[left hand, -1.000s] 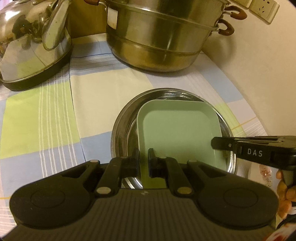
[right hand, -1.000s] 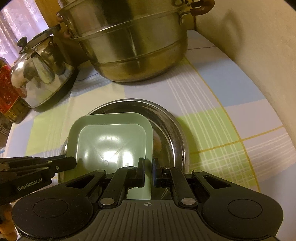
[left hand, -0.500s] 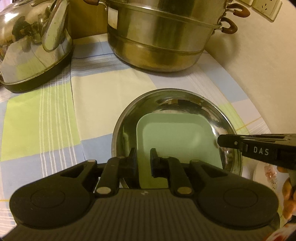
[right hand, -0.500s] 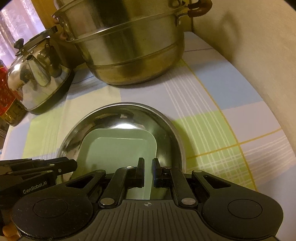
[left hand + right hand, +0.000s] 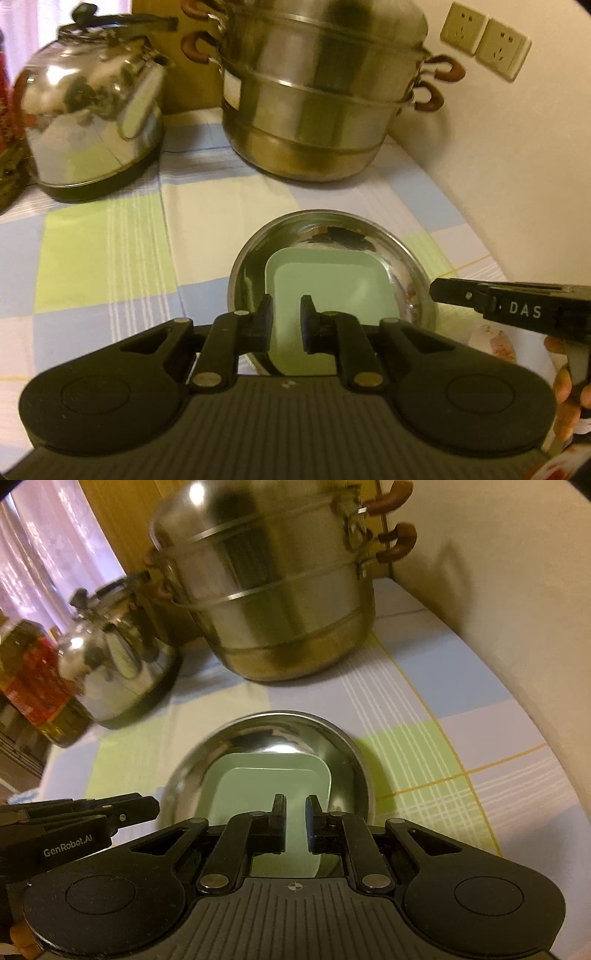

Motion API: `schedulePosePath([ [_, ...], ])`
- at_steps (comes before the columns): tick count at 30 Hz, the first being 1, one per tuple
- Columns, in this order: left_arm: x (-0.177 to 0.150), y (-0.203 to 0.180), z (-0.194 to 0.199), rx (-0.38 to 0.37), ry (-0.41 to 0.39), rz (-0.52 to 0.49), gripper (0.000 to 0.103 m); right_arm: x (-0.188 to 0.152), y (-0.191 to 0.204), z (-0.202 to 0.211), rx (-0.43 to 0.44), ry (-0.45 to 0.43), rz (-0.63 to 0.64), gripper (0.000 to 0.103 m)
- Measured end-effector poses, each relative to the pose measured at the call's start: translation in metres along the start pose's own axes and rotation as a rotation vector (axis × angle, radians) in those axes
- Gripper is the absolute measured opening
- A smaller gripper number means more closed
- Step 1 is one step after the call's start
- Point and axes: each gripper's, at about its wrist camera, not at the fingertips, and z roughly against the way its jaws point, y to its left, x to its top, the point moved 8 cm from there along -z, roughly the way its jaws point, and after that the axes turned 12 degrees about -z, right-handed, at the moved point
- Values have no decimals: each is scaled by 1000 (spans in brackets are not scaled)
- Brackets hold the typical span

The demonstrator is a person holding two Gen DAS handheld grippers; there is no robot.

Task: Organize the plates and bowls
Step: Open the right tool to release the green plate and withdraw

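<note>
From the left wrist view we see our left gripper (image 5: 286,319) with its jaws parted by a narrow gap and nothing between them, raised over the near edge of the green square plate (image 5: 332,291). That plate lies inside the steel bowl (image 5: 413,254), which sits on the checked cloth (image 5: 107,258) covering the worktop. Our right gripper (image 5: 443,291) reaches in from the right, its tip just beside the bowl's right rim; from here we cannot tell how its jaws stand. Behind the bowl stand a tiered steel steamer pot (image 5: 317,110) and, to its left, a shiny kettle (image 5: 92,125), with two wall sockets (image 5: 484,40) on the wall at upper right. From the right wrist view we see the right gripper (image 5: 295,821) with jaws slightly apart and empty, poised above the near side of the green square plate (image 5: 269,786) resting in the steel bowl (image 5: 343,753). The left gripper (image 5: 140,806) enters from the left, near the bowl's left rim. The steamer pot (image 5: 277,598), the kettle (image 5: 118,657) and an oil bottle (image 5: 33,679) stand further back on the cloth (image 5: 424,709).
</note>
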Motion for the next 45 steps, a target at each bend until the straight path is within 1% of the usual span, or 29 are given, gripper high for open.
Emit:
schedulePosePath([
  [1,-2,1,8,2,-7,5,13,-2,0,7,12,-6,-5,27],
  [2,-5,2,15,4,-12,11,13,-3,1,14,21,-12,-10,40],
  [3,-9,4,23,12,-16,17,13,-5,1,22,33,-19,-14,48],
  [5,-17,7,39,26,-20,27,14,-11,0,39,56,-30,-20,50],
  [10,-43,4,79,63,-13,48,14,-29,-9,77,101,-32,-47,51],
  [14,-66,-6,107,83,4,61,14,-43,-22,104,126,-29,-64,52],
  [20,-102,-38,142,93,21,73,16,-68,-43,144,137,-30,-71,52],
  [25,-127,-69,156,91,35,96,16,-90,-69,168,147,-8,-112,53],
  [35,-169,-124,173,95,55,119,16,-138,-110,203,119,52,-75,53],
  [40,-184,-148,178,96,68,128,16,-154,-126,214,98,73,-56,53],
  [45,-194,-162,184,104,66,139,16,-166,-137,222,95,85,-32,53],
])
